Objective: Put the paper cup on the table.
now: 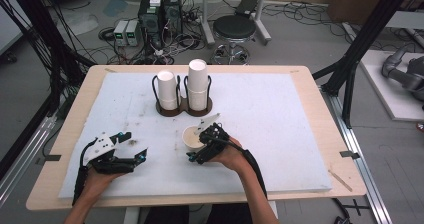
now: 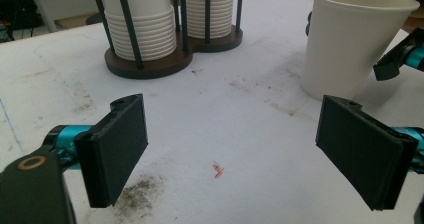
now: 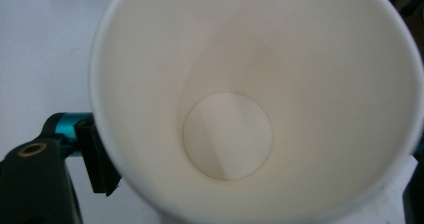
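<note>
A single white paper cup (image 1: 191, 135) stands upright on the white mat, just in front of the cup holder. My right gripper (image 1: 196, 143) is shut on it; the right gripper view looks straight down into the empty cup (image 3: 227, 134), with one black finger (image 3: 97, 156) pressed to its side. My left gripper (image 1: 135, 145) rests low at the front left, open and empty. In the left gripper view its jaws (image 2: 230, 149) stand wide apart, with the cup (image 2: 355, 44) ahead at the right. A dark wire holder (image 1: 172, 110) carries two stacks of white cups (image 1: 166, 89) (image 1: 197, 84).
The white mat (image 1: 280, 134) covers a wooden table (image 1: 320, 114). A small orange scrap (image 2: 218, 170) and a dirt smudge (image 2: 137, 196) lie between the left jaws. Beyond the table stand a stool (image 1: 234, 31) and electronics with cables (image 1: 160, 19). Black frame posts (image 1: 367, 39) flank the table.
</note>
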